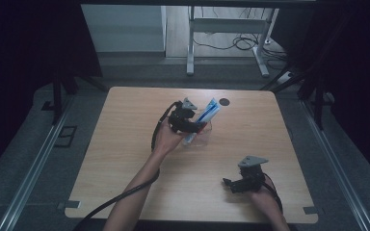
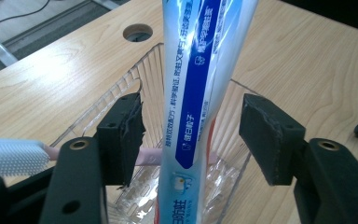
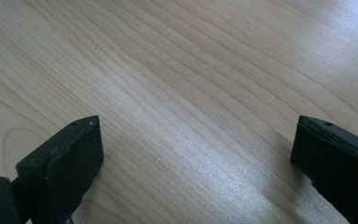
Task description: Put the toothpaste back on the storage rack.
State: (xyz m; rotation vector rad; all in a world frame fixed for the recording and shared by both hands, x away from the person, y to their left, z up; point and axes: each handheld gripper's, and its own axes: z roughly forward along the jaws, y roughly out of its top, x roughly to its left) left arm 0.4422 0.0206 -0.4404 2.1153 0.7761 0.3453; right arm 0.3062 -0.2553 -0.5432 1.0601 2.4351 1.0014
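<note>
The left gripper [image 1: 192, 126] is near the middle of the table [image 1: 125, 144], at a clear plastic cup [image 1: 198, 138]. In the left gripper view its jaws stand apart on both sides of a toothpaste tube [image 2: 200, 84], and there is a gap between each pad and the tube, so the gripper is released and grasps nothing. The tube is white and blue, it stands in the cup [image 2: 135, 88] with its lower end inside and it leans up and away from the camera. A pink toothbrush [image 2: 14, 158] with white bristles lies across the rim of the cup, behind the tube; its head sticks out beside the left jaw.

The right gripper [image 1: 232, 183] is low over the table at the near right, well apart from the cup. Its jaws are wide apart and between them is bare wood [image 3: 182, 107].

A round hole [image 1: 225, 102] is in the table just behind the tube [image 1: 207, 114].
</note>
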